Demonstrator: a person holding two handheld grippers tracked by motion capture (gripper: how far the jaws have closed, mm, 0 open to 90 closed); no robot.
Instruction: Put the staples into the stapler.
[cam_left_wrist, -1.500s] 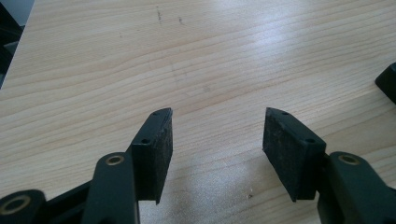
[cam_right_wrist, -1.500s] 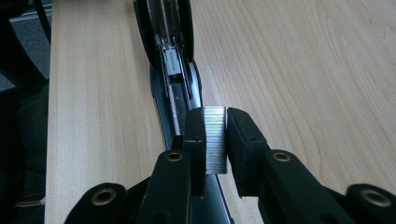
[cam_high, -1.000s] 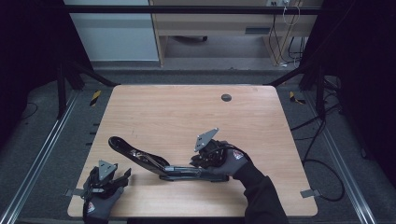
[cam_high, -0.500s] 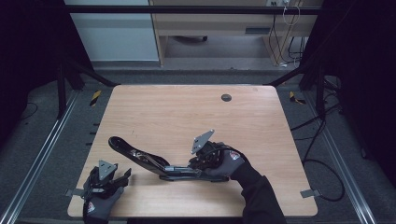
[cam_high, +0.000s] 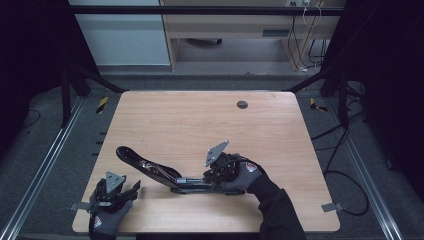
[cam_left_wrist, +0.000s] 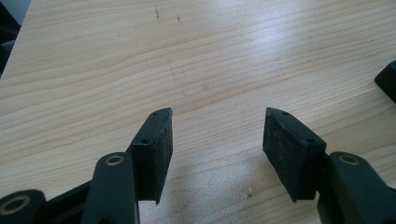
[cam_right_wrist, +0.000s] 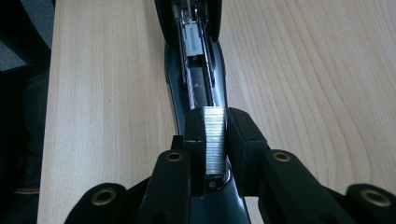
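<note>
Silvery staples (cam_right_wrist: 215, 140), a strip pinched in the right gripper (cam_right_wrist: 215, 140), sit over the opened stapler (cam_right_wrist: 196, 74); lower them straight into its channel. Left gripper (cam_left_wrist: 217, 140) waits spread and empty; it could steady the stapler's base.

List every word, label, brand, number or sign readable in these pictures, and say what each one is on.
No text can be read anywhere.
Red-and-white patch on the right glove: too small and blurred to read.
Red-and-white patch on the left glove: too small and blurred to read.
Opened stapler, staple strip, table: no markings visible.
</note>
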